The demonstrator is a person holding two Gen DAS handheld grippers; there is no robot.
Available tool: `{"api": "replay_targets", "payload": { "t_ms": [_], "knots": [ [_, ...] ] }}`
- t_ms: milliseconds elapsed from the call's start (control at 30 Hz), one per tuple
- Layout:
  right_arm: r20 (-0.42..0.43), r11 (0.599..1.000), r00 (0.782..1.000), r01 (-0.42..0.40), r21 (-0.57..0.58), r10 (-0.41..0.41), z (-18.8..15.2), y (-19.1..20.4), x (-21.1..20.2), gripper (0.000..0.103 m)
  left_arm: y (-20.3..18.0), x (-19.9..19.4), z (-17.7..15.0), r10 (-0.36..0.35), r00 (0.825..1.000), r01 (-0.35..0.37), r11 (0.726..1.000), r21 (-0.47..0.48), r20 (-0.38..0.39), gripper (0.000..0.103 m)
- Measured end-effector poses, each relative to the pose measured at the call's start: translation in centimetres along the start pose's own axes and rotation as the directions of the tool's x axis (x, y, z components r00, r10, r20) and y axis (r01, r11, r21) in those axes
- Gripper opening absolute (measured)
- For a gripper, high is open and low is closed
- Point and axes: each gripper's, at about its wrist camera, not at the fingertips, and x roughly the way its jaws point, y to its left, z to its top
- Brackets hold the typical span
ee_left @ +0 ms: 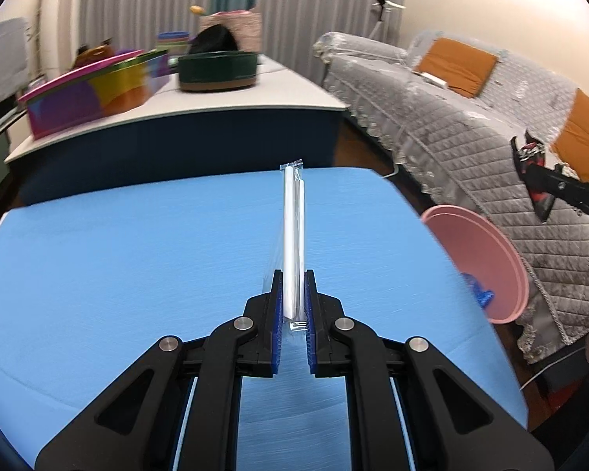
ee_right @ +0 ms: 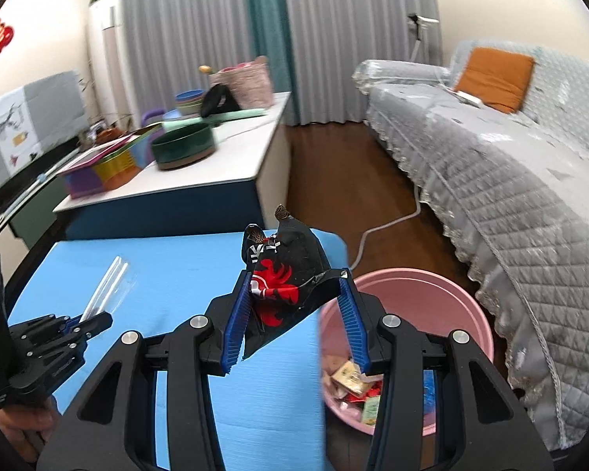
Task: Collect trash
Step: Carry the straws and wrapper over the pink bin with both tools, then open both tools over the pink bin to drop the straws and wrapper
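So in the left wrist view the left tongs (ee_left: 293, 294) are clamped on a wrapped white straw (ee_left: 293, 235), its long axis running straight out away from the camera over the blue tabletop (ee_left: 117, 255), far tip towards the table's back edge, and the pink bin (ee_left: 491, 259) sits off the right edge. Right wrist view: the right tongs (ee_right: 294, 302) are pinching a crumpled black-and-red snack wrapper (ee_right: 284, 274), pointy end up, right at the tabletop edge just beside the bin with trash inside.

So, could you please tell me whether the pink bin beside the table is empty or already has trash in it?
It already has trash in it: the pink bin holds several wrappers on its bottom, well below the rim.
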Motion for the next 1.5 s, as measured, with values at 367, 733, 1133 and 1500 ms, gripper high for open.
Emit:
{"api": "replay_targets", "payload": {
  "t_ms": [367,733,1133,1500],
  "knots": [
    [0.042,0.995,0.996,0.073,0.07,-0.076,1.0,-4.4,-1.6,0.044,-4.5,1.7,1.7,-0.058,0.998,0.059,0.997,0.049,-0.024,0.009],
    [0.05,0.975,0.984,0.163,0.151,-0.172,1.5,-9.1,-1.9,0.044,-10.7,3.6,4.0,-0.114,0.993,0.116,0.99,0.085,-0.028,0.009],
    [0.001,0.958,0.981,0.189,0.217,-0.194,0.9,-12.2,-0.1,0.044,-16.6,6.5,4.8,-0.181,0.982,0.187,0.972,0.145,-0.052,0.009],
    [-0.044,0.955,0.981,0.195,0.224,-0.19,0.0,-13.1,1.4,0.044,-19.0,8.9,4.9,-0.204,0.975,0.216,0.963,0.16,-0.092,0.009]
  ]
}}
